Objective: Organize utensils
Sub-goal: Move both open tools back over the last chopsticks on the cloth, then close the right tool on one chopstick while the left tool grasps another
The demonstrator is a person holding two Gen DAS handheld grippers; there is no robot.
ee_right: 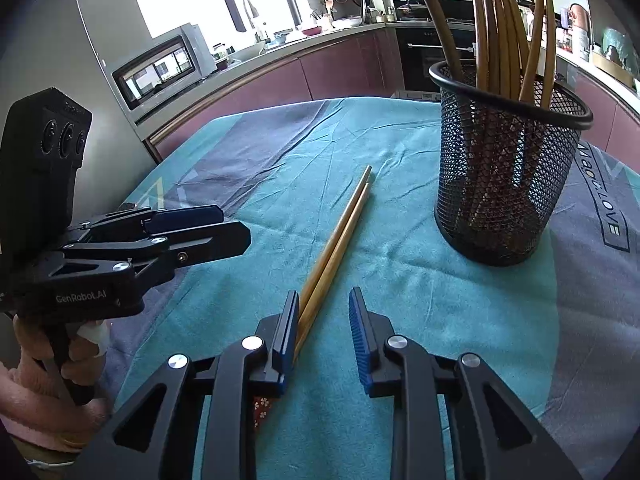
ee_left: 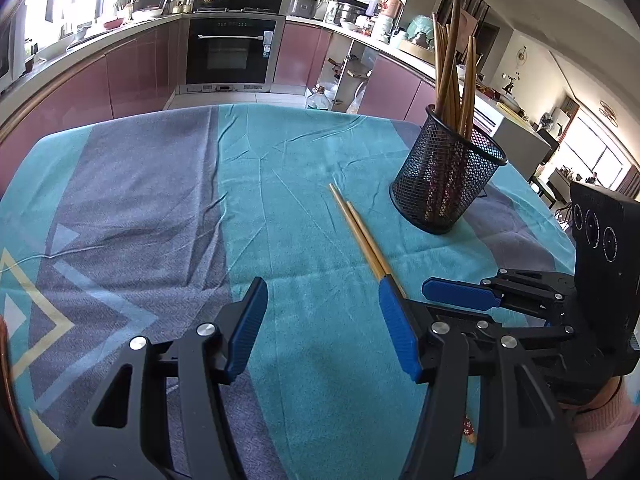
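Right gripper (ee_right: 324,312), jaws apart, straddles two tan wooden chopsticks (ee_right: 340,232) near the black mesh holder (ee_right: 504,184); left gripper (ee_left: 324,300) open. An off-centre squeeze could scatter the pair.

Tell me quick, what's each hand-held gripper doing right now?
Left hand-held gripper: open, holding nothing.
Right hand-held gripper: open, holding nothing; the loose chopsticks on the tablecloth lie against its left finger.

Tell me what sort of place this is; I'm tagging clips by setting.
A home kitchen, most likely: a built-in oven under a hob, counters crowded with cookware, and a cloth-covered table holding a mesh cup of chopsticks.
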